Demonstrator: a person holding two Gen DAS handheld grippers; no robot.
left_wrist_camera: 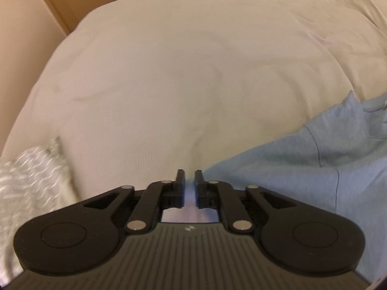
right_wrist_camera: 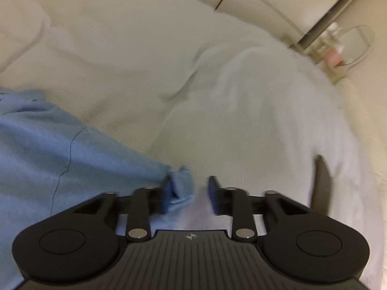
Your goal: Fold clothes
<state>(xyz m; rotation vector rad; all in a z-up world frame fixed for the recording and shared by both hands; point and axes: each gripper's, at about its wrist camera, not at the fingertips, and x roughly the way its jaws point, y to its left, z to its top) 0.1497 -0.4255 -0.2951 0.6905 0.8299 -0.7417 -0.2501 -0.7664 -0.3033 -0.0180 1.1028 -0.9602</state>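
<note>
The blue garment (left_wrist_camera: 302,159) lies spread on the pale bedcover (left_wrist_camera: 181,72), between the two grippers; in the left wrist view it fills the lower right part, in the right wrist view (right_wrist_camera: 48,149) the lower left part, and a thin dark seam runs across it. I cannot tell whether it is a shirt or something else, nor how many folds it already has. The right gripper (right_wrist_camera: 189,188) has its fingers spread, and a bunched corner of the blue cloth sits beside its left finger (right_wrist_camera: 167,198); the picture is blurred, so I cannot say if the cloth is slipping out or about to be taken. The left gripper (left_wrist_camera: 189,186) has its fingers almost pressed together, with only a narrow gap, right at the edge of the cloth; I cannot tell if any cloth is pinched there. To fold well, I judge that both grippers should hold one layer at matching corners, lift evenly and lay the edge down straight. A patterned grey cloth (left_wrist_camera: 26,181) lies toward the left edge of the bedcover, apart from the garment.
</note>
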